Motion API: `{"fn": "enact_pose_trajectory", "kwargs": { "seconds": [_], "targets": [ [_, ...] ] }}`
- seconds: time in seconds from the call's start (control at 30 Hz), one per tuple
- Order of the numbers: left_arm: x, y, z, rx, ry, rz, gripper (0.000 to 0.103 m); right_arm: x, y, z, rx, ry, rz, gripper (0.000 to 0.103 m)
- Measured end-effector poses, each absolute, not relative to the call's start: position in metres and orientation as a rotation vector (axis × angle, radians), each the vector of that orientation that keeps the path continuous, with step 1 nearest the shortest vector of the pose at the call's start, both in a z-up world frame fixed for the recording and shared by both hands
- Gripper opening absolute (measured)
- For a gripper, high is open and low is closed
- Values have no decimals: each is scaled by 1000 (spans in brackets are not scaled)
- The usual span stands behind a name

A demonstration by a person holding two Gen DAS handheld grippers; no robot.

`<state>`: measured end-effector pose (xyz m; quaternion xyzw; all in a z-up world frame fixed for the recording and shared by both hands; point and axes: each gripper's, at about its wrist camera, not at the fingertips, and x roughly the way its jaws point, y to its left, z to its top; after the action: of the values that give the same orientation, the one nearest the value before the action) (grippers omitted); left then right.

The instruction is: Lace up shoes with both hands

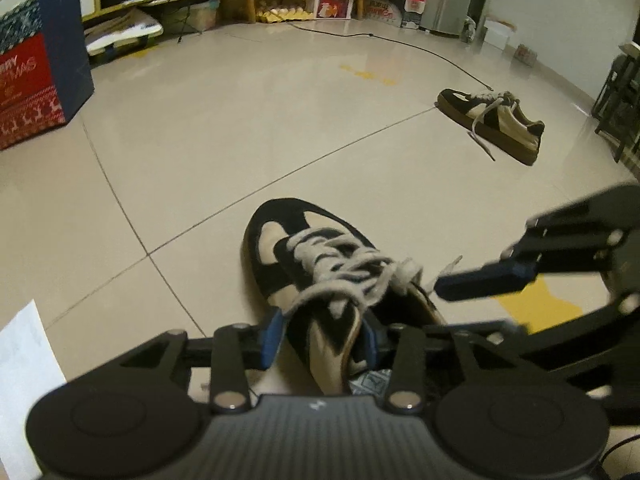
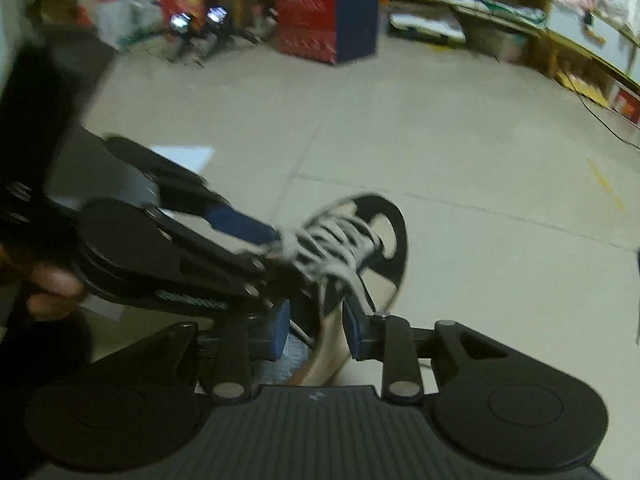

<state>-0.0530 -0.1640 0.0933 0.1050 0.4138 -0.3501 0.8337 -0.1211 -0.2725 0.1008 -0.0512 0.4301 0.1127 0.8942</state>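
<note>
Left tongs (image 1: 320, 340) straddle the near shoe's (image 1: 316, 280) heel collar, pads apparently clear of it; right tongs (image 2: 316, 332) likewise open. Laces (image 1: 352, 272) beyond: soft, limp, light; pinch near a tip. Second shoe (image 1: 492, 124) far off on floor (image 1: 240, 140).

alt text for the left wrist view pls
A black-and-cream suede sneaker with grey laces lies on the beige tiled floor, its collar between the left gripper's open blue-padded fingers. The right gripper reaches in from the right; a matching second sneaker lies beyond.
</note>
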Motion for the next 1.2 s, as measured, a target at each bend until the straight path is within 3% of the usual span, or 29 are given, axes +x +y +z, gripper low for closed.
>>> {"fn": "enact_pose_trajectory", "kwargs": {
  "seconds": [0.13, 0.17, 0.2, 0.23, 0.33, 0.67, 0.87, 0.97, 1.1, 1.2],
  "targets": [
    [-52, -164, 92, 249, 864, -741, 47, -112, -267, 84, -126, 940, 162, 28],
    [-52, -164, 94, 255, 853, -748, 44, -107, -268, 82, -124, 945, 139, 28],
    [-51, -164, 95, 254, 857, -766, 31, -102, -271, 80, -104, 954, 130, 31],
    [-52, -165, 97, 266, 853, -765, 26, -100, -275, 80, -58, 957, 129, 25],
    [-58, -167, 98, 311, 832, -753, 21, -104, -282, 82, 49, 941, 94, 12],
    [-59, -161, 90, 272, 857, -748, 20, -116, -334, 73, 404, 929, 70, 9],
    [-54, -151, 89, 188, 901, -739, 21, -122, -331, 75, 358, 915, 89, 10],
    [-57, -148, 88, 149, 913, -738, 21, -116, -325, 79, 269, 910, 125, 17],
    [-57, -146, 90, 125, 921, -741, 25, -125, -315, 93, 168, 881, 159, 18],
    [-59, -143, 92, 110, 925, -738, 27, -130, -319, 109, 253, 901, 189, 18]
  ]
}}
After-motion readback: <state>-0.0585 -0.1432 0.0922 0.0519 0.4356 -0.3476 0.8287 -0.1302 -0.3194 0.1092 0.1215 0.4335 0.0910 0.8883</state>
